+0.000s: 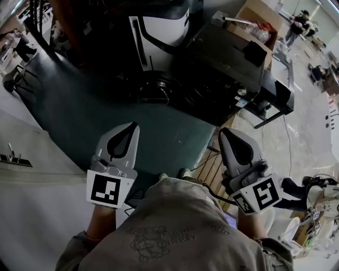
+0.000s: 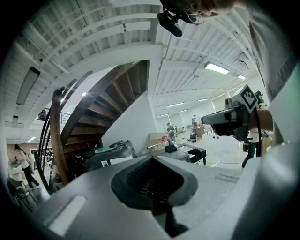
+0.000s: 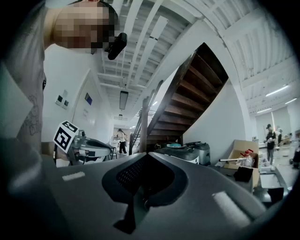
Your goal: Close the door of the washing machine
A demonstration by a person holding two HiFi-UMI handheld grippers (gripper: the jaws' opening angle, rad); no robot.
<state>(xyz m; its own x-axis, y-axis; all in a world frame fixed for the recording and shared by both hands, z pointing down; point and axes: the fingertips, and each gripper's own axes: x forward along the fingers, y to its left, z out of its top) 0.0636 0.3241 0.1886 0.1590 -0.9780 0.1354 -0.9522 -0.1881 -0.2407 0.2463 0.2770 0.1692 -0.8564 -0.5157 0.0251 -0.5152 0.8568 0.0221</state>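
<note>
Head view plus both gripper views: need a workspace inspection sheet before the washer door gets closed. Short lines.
Surface: dark green floor ahead; pale floor to the right.
Job's things: white-and-black machine with a dark round part low in front of it; cannot tell whether that is the open door.
Clutter: black unit beside the machine; cardboard box behind it.
Grippers: left gripper and right gripper both shut, nothing between the jaws, held close to the body, apart from the machine.
Cables: one cable across the pale floor.
Surroundings: wooden staircase; people far off.
</note>
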